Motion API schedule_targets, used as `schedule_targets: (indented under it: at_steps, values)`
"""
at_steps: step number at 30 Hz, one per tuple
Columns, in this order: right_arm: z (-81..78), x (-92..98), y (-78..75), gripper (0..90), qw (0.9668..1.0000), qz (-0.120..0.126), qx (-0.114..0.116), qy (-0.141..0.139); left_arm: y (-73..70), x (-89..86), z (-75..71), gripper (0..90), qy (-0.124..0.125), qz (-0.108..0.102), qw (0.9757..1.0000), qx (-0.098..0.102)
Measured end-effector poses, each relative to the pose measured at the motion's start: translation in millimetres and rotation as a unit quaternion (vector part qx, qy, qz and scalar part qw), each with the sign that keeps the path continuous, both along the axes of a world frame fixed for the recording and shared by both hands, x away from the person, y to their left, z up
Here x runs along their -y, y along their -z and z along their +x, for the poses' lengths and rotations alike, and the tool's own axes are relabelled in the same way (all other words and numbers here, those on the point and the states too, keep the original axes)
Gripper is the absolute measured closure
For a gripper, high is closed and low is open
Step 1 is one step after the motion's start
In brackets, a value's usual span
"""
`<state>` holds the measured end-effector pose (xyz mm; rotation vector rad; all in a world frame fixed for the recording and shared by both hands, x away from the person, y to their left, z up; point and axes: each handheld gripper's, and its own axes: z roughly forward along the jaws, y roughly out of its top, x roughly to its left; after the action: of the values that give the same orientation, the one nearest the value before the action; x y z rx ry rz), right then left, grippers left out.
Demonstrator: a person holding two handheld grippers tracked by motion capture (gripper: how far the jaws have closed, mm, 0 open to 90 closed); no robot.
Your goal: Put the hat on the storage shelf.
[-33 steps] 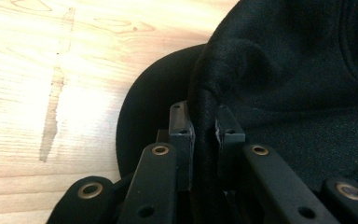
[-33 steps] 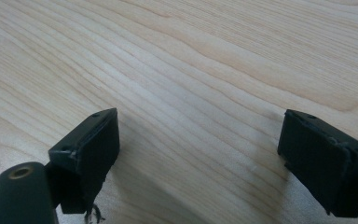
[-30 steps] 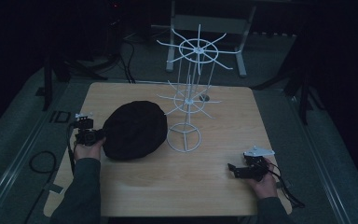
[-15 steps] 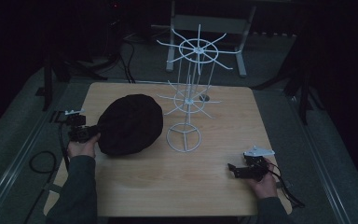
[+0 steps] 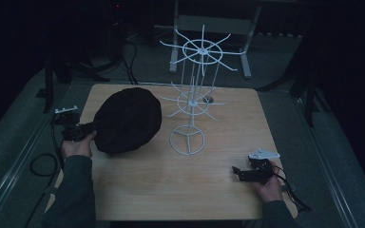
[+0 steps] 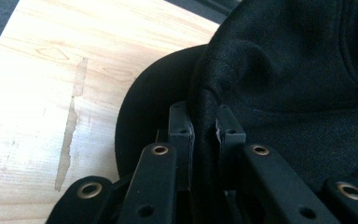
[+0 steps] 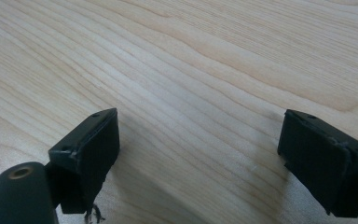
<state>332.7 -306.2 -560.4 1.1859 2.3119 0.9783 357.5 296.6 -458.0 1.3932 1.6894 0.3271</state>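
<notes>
Overhead, table: a light wooden table (image 5: 180, 190) fills the middle of the high view, with dark floor around it.
Black hat: a black fabric hat (image 5: 126, 119) sits in the left half of the high view, over the table's left part, just left of the rack; whether it rests on the wood or is lifted, I cannot tell.
Left gripper: the left gripper (image 5: 83, 129) is at the left edge of the table in the high view, held by the left hand (image 5: 76, 146); in the left gripper view (image 6: 204, 128) its jaws are pressed close together, pinching a fold of the hat's edge between them.
Right gripper: the right gripper (image 5: 240, 173) lies low at the lower right of the high view, in the right hand (image 5: 268, 185); in the right gripper view (image 7: 198, 140) its jaws are spread wide over bare wood, holding nothing.
Wire rack: a white wire rack (image 5: 190, 102) with a round base and two tiers of spokes stands upright near the table's centre.
</notes>
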Motion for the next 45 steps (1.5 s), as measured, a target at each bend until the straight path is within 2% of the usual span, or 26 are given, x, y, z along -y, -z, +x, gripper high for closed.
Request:
schedule_targets:
  at_steps: [9, 20, 21, 35, 40, 45]
  values:
    - [0.0, 0.0, 0.0, 12.6, 1.0, 0.0, 0.0, 0.0, -10.5, -5.6, -1.4, 81.5, -0.004, -0.012, 0.9998, 0.013]
    - [0.0, 0.0, 0.0, 12.6, 1.0, 0.0, 0.0, 0.0, -23.3, -8.6, -2.5, 81.4, 0.0, -0.016, 0.9994, 0.03]
    - [0.0, 0.0, 0.0, 12.6, 1.0, 0.0, 0.0, 0.0, -27.9, -8.8, -2.4, 81.4, 0.004, -0.02, 0.9991, 0.037]
    - [0.1, -0.1, 0.0, 12.5, 1.0, 0.0, 0.001, 0.0, -50.2, -7.3, -0.5, 81.3, 0.017, -0.022, 0.9974, 0.066]
    - [0.1, -0.1, 0.0, 12.6, 1.0, 0.0, 0.001, 0.0, -55.7, -6.1, 0.1, 81.2, 0.031, -0.025, 0.9958, 0.083]
    - [0.2, 0.0, 0.1, 12.6, 1.0, 0.0, 0.002, 0.0, -61.2, -4.4, 0.8, 81.1, 0.036, -0.029, 0.9947, 0.092]
